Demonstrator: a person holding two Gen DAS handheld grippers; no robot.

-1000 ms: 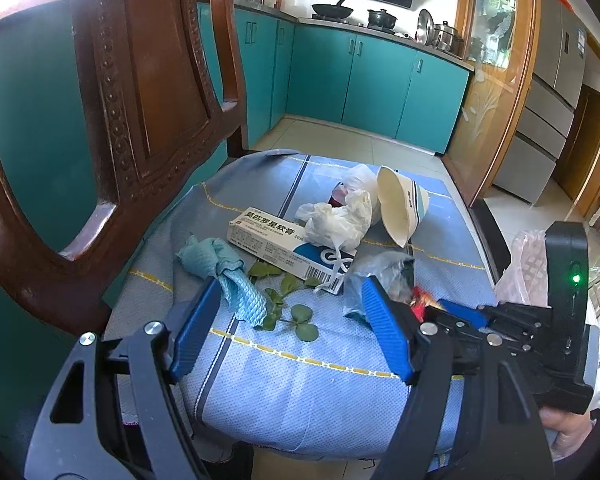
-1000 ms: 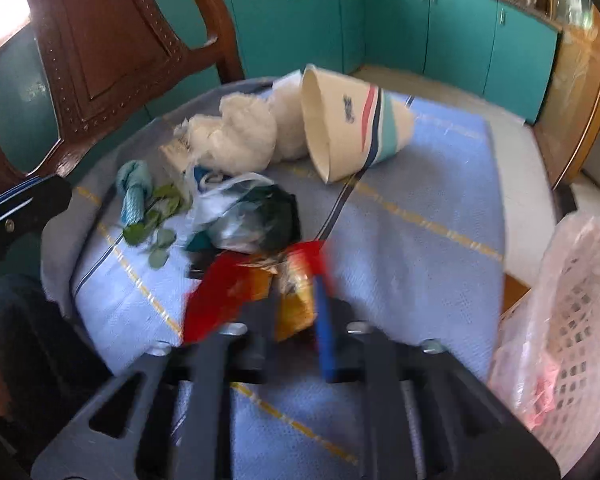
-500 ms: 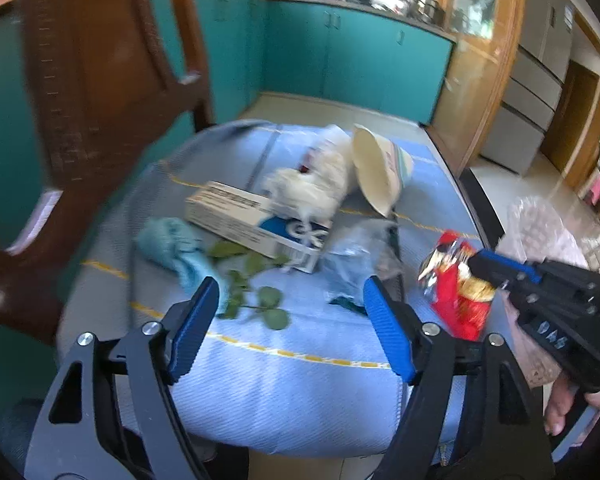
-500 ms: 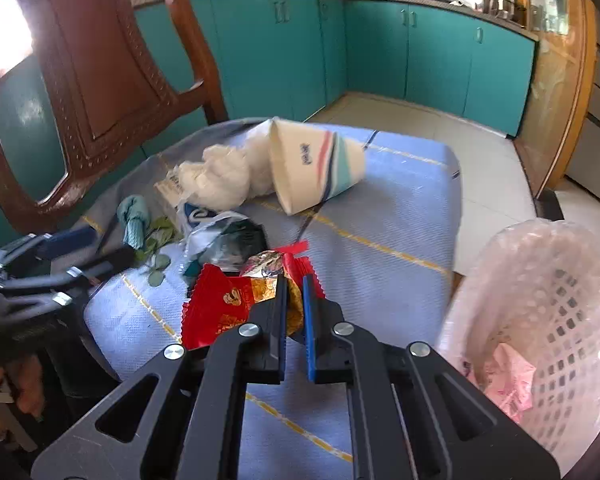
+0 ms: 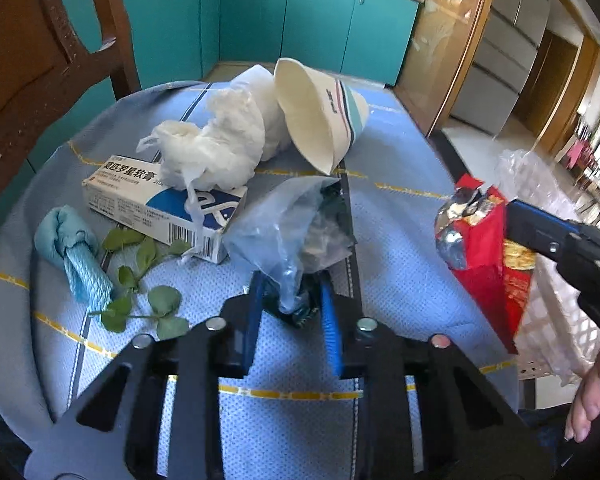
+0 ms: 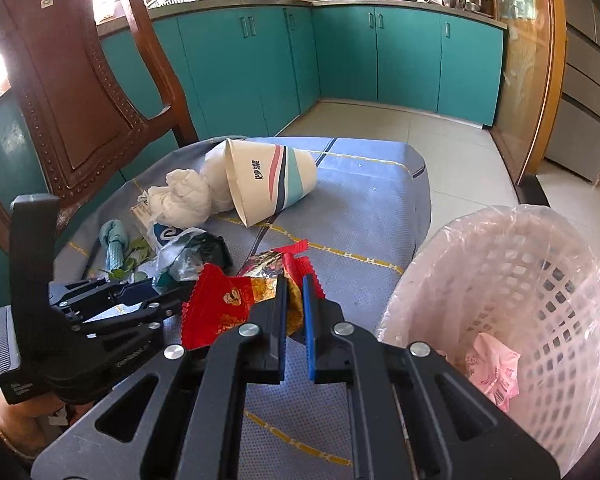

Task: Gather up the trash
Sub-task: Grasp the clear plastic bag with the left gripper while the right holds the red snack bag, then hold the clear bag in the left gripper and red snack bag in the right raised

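Observation:
My right gripper [image 6: 293, 286] is shut on a red snack wrapper [image 6: 224, 308] and holds it above the blue cloth, left of the white lined bin [image 6: 512, 312]; the wrapper also shows in the left wrist view [image 5: 484, 256]. My left gripper [image 5: 290, 292] has closed on the near end of a clear plastic bag [image 5: 288, 228] with dark contents. More trash lies on the cloth: a paper cup on its side [image 5: 324, 116], crumpled white tissue [image 5: 216, 148], a medicine box [image 5: 156, 204], a teal wad [image 5: 72, 252] and green leaves [image 5: 140, 300].
A wooden chair back [image 6: 80, 92] rises at the left. The bin holds a pink wrapper [image 6: 492, 368]. Teal kitchen cabinets [image 6: 340, 52] and tiled floor [image 6: 400, 124] lie beyond the cloth-covered seat [image 6: 360, 216].
My left gripper moved forward and closed on the clear plastic bag. My right gripper lifted the red wrapper and carried it right, toward the bin.

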